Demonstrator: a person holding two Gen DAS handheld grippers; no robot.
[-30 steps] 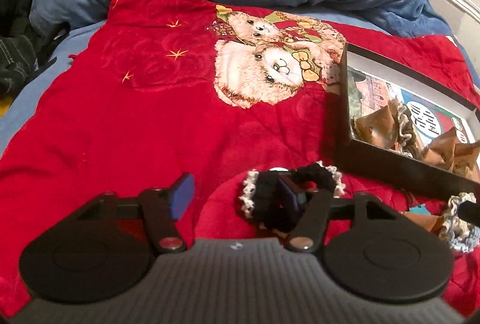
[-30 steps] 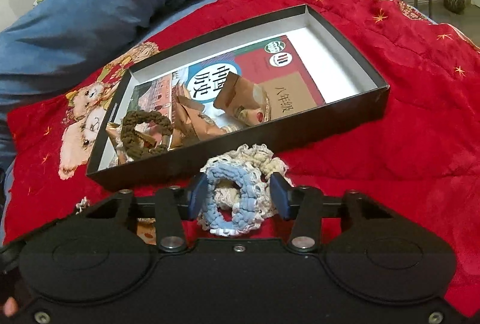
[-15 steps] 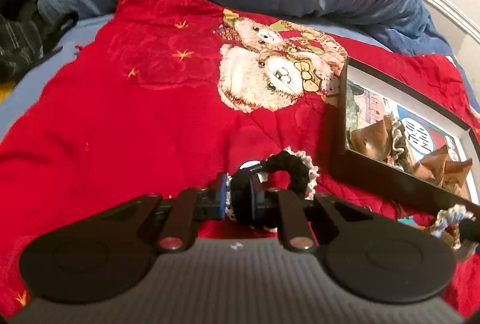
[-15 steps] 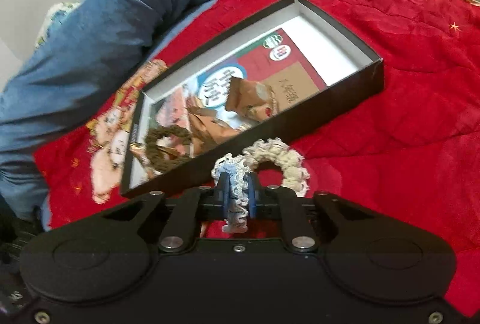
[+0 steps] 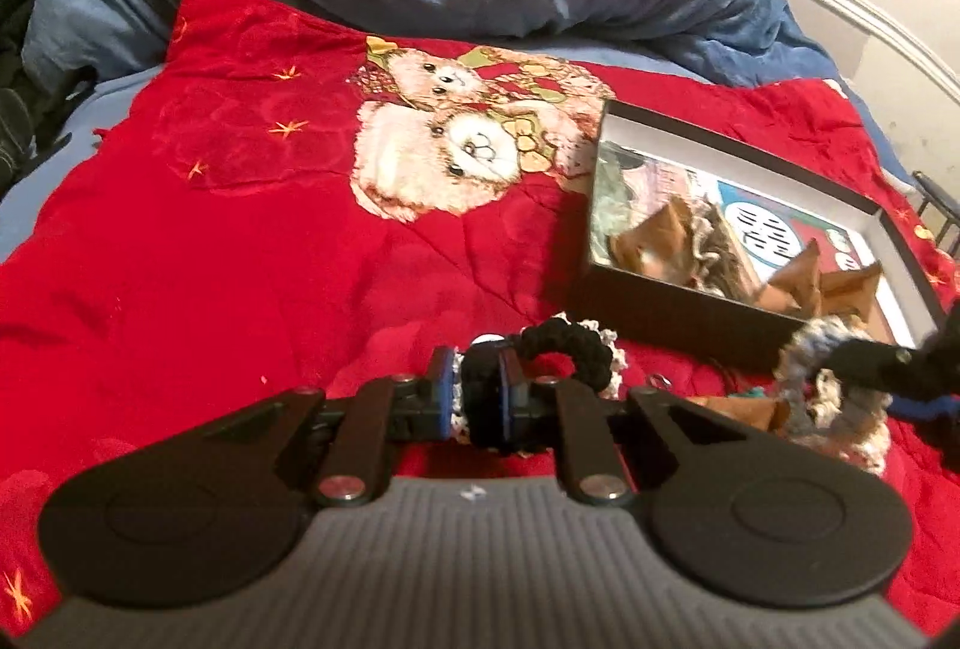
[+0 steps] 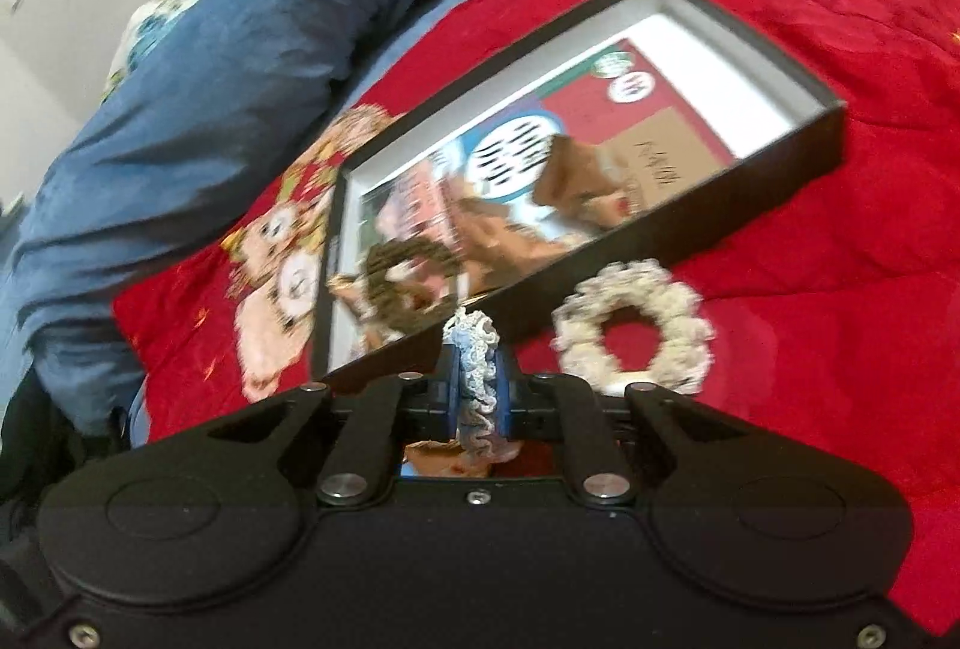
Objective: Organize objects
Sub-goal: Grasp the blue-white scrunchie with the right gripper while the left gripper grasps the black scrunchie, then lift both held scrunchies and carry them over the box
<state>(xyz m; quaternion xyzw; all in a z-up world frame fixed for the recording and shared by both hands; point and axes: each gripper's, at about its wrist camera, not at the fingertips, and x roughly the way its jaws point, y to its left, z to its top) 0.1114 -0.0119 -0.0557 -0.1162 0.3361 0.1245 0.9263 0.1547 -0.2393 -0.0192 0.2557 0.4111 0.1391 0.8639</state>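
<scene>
Black scrunchie (image 5: 558,349) stood on edge, loop reaching forward toward the box (image 5: 678,313); left gripper (image 5: 475,397) clamped tight on its near side. Blue scrunchie (image 6: 477,373) upright, edge-on, pinched in the right gripper (image 6: 477,391). Cream scrunchie (image 6: 633,334) lay flat on the red blanket (image 6: 840,259), just beside the box.

No words can be read for sure. The printed sheet (image 6: 630,108) on the floor of the black box (image 6: 750,187) has big white signs in a blue circle (image 6: 516,153) and small dark handwriting on a brown patch (image 6: 660,163) (both too blurry to make out).
</scene>
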